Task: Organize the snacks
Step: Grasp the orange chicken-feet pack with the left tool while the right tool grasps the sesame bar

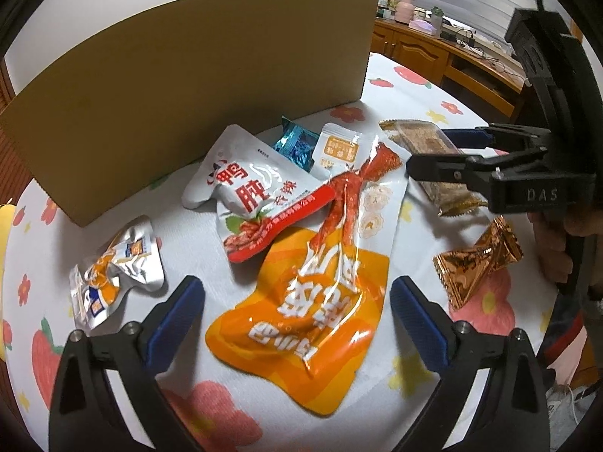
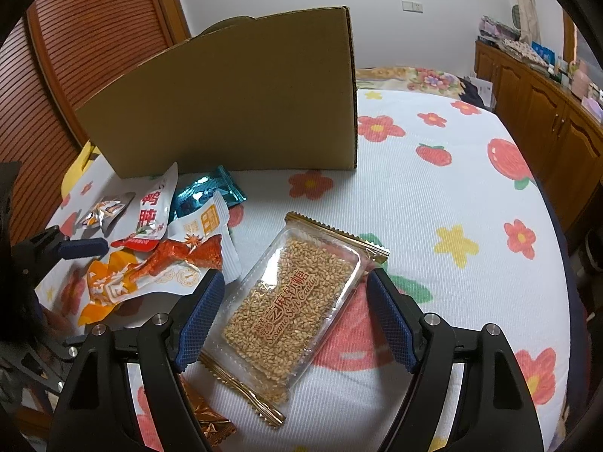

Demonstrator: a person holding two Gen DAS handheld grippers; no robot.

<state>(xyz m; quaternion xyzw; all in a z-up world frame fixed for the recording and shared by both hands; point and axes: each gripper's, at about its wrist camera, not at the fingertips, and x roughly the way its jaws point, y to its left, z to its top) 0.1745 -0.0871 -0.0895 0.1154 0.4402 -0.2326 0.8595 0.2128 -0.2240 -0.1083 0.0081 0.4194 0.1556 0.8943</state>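
Slippery foil is the hazard: the left hand-held gripper (image 1: 297, 301) gapes empty over the orange pouch (image 1: 301, 312), the right hand-held gripper (image 2: 294, 312) straddles the sesame candy pack (image 2: 290, 301) untouched on the bed (image 2: 433, 196); either could slide before reaching the cardboard box (image 2: 233, 101).

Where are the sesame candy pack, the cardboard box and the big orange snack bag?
sesame candy pack (image 2: 290, 301): right wrist view, on its clear middle.
cardboard box (image 2: 241, 101): right wrist view, on its front wall.
orange snack bag (image 1: 301, 320): left wrist view, on its printed front.
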